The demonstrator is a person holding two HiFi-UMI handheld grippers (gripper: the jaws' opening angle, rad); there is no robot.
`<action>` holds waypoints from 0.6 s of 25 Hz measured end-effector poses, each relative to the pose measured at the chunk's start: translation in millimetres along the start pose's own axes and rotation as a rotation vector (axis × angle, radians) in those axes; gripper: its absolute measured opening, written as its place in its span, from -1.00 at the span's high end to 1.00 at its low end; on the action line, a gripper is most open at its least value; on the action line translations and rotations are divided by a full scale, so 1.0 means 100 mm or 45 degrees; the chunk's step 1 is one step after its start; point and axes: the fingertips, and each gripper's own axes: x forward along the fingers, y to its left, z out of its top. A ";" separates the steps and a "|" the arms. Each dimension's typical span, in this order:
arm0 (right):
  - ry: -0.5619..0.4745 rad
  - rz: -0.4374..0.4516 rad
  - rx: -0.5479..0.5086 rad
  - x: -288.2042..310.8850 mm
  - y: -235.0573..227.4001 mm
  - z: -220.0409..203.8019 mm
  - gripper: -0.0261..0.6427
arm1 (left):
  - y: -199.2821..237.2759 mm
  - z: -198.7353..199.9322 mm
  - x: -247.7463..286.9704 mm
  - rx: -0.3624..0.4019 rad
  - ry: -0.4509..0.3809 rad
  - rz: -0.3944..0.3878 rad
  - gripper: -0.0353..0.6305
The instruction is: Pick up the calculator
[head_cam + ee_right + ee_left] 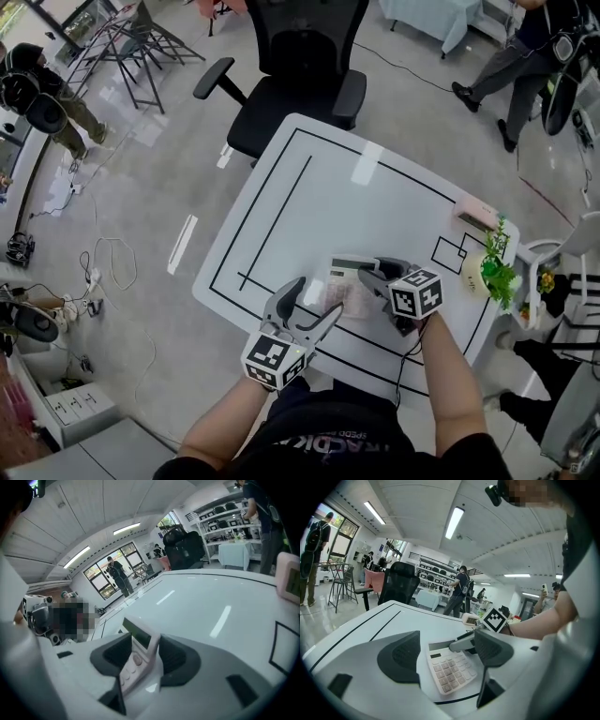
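Note:
The calculator [342, 289] is light grey with a display at its far end and lies near the front edge of the white table [356, 197]. My right gripper [368, 276] comes in from the right, and its two pads sit against either side of the calculator [138, 648] at the display end. In the right gripper view the right gripper [145, 653] has the casing filling the gap between its pads. My left gripper [320, 295] is open just left of the calculator. In the left gripper view the keypad [450, 667] lies between and beyond its spread jaws [446, 651], untouched.
Black tape lines run across the table. A pink device [476, 216] and a small potted plant [492, 267] stand at the table's right edge. A black office chair [300, 66] is at the far side. People stand beyond, and cables lie on the floor at left.

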 end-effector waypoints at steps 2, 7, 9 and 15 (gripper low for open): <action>0.011 0.001 -0.008 0.01 0.00 0.00 0.39 | 0.00 0.01 0.00 -0.004 -0.003 -0.001 -0.16; -0.042 0.043 0.022 -0.03 0.01 0.04 0.47 | 0.01 0.00 0.00 -0.014 0.003 -0.005 -0.16; -0.067 0.063 0.037 -0.06 0.03 0.06 0.52 | 0.03 -0.02 -0.02 -0.028 0.011 -0.007 -0.16; -0.139 0.115 0.047 -0.18 0.18 0.12 0.65 | 0.04 -0.09 -0.08 -0.065 0.023 -0.016 -0.16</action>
